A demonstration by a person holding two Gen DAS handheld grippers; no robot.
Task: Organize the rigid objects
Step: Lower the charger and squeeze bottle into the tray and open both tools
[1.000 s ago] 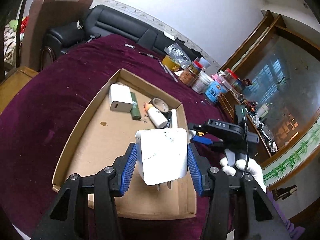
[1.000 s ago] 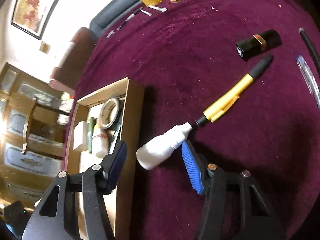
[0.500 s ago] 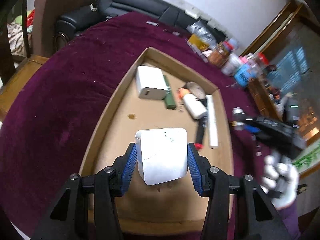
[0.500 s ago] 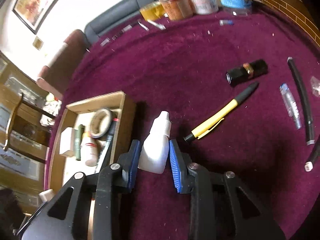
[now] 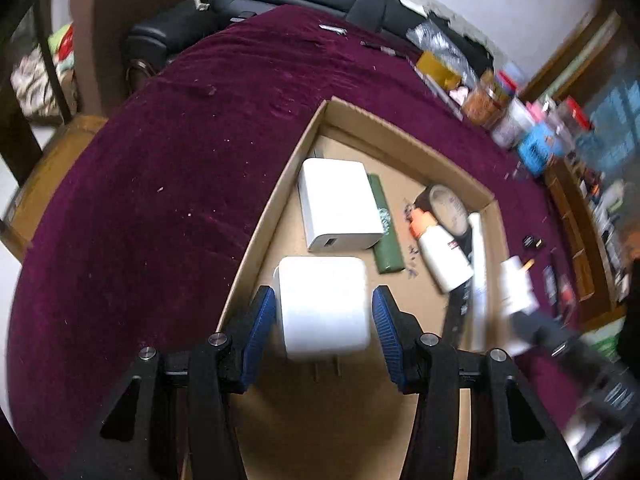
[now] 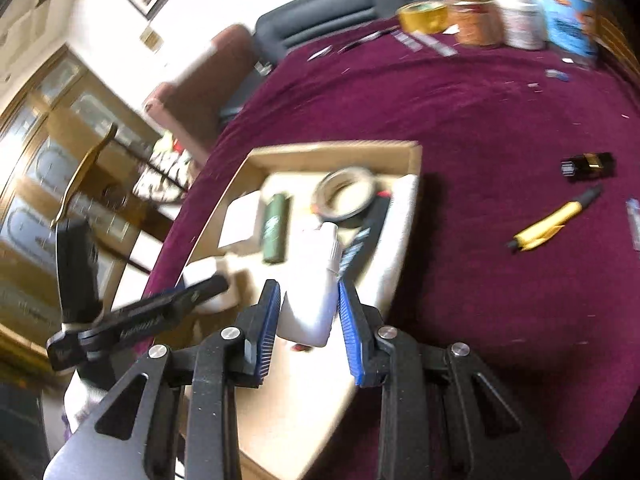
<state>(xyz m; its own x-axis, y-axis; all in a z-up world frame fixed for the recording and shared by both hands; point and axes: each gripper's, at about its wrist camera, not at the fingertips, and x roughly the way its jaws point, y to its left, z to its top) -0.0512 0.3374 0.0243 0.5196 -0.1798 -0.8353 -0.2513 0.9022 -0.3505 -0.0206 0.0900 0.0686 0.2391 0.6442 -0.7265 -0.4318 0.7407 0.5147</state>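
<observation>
- Maroon cloth covers the bench [image 5: 172, 184]; a shallow cardboard tray [image 5: 404, 136] sits on it.
- Left tool [image 5: 324, 312] pinches a white plug adapter [image 5: 323, 304] by its sides, prongs toward the camera, above the tray floor and just in front of a second white charger [image 5: 340, 208].
- Beside that charger lie a green tube [image 5: 386, 232], an orange-capped bottle [image 5: 442, 256] and a tape roll [image 5: 448, 208].
- Right tool [image 6: 308, 304] clamps a small white dropper bottle [image 6: 314, 284], nozzle forward, over the tray's near side.
- A yellow pen [image 6: 554, 222] and a black lipstick case [image 6: 588, 165] rest on the cloth, well apart from the tray.
</observation>
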